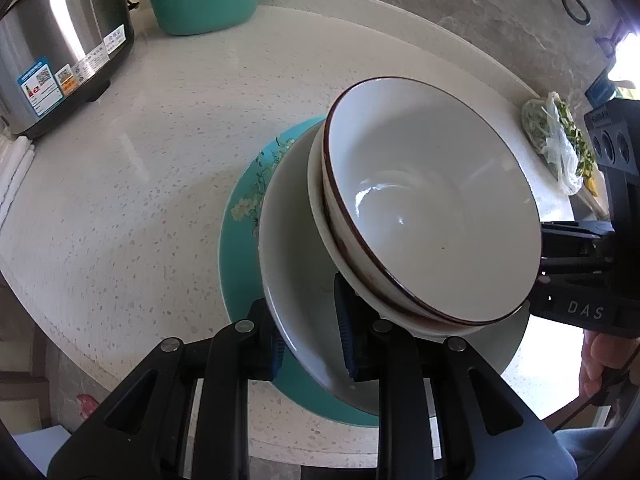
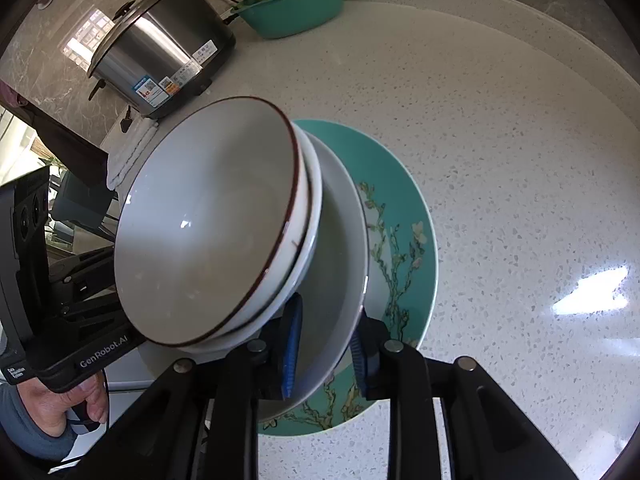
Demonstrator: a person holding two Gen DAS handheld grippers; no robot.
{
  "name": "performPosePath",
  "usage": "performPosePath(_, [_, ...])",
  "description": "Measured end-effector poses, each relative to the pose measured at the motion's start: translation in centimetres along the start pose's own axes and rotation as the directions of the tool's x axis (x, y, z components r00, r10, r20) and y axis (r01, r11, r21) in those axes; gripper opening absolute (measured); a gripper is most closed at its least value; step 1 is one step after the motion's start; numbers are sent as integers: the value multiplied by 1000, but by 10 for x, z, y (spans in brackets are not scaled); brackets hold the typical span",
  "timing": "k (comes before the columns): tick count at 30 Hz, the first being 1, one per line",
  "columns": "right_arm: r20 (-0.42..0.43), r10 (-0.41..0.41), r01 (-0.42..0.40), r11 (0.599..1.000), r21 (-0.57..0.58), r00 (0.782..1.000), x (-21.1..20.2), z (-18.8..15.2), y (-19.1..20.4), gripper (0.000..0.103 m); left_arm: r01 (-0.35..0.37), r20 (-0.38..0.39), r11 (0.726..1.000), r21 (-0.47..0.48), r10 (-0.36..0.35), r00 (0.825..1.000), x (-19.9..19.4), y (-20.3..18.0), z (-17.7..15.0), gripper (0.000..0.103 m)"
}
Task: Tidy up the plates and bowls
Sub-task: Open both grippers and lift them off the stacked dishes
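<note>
1. Teal plate (image 1: 240, 216) (image 2: 404, 184) w/ floral branch print, lying flat on the speckled counter, bottom of the stack.
2. Wide white bowl (image 1: 296, 240) (image 2: 344, 280), shallow, sits on the teal plate; rim pinched on two opposite sides.
3. White bowl w/ brown rim (image 1: 432, 200) (image 2: 208, 216), nested in another white bowl (image 1: 320, 200) (image 2: 314, 208); pair sits inside the wide bowl, empty, glossy, upright.
</note>
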State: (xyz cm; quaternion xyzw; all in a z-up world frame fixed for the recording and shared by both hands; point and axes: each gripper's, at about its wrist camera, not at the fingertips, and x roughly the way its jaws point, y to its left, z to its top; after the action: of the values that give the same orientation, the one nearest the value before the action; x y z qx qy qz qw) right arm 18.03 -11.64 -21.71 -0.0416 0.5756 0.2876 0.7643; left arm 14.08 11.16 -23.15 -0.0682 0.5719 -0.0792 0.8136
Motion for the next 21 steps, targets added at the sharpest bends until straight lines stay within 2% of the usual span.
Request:
performPosePath(6, [15,-6,6,1000,1,1000,-9,-5,1,28,-6,37,1000,-17,7,999,-16,-1,-7,20])
performPosePath(8, [27,-13,13,1000,4,1000,-14,-7,0,35,-2,57,1000,-29,4,998,-26,-1,-10,21])
performPosePath(10, [50,-17,16,1000,14,999,-24,-11,-3,49,-11,84,999,-41,14,996,-41,-2,-13,24])
performPosePath(13, [85,-33,31,999,27,996,-41,-17,-8,53,-20,136,998,-53,27,990,-64,-4,-16,26])
performPosePath(14, [97,-37,34,999,32,995,-49,-21,-11,53,-23,156,998,-53,31,987,-72,-6,-16,38])
performPosePath(15, [104,-40,36,999,37,994,-54,-23,-13,53,-40,167,998,-53,49,985,-79,-9,-16,56])
performPosePath(17, [120,-50,45,998,47,992,-65,-29,-16,54,-39,205,998,-40,46,978,-94,-16,-14,75])
performPosePath(19, [133,-50,43,998,55,990,-74,-35,-20,60,-66,239,997,-32,72,968,-108,-28,-15,75])
performPosePath(21, [152,-45,37,998,56,987,-85,-43,-23,61,-60,247,997,-41,68,967,-119,-38,-15,75])
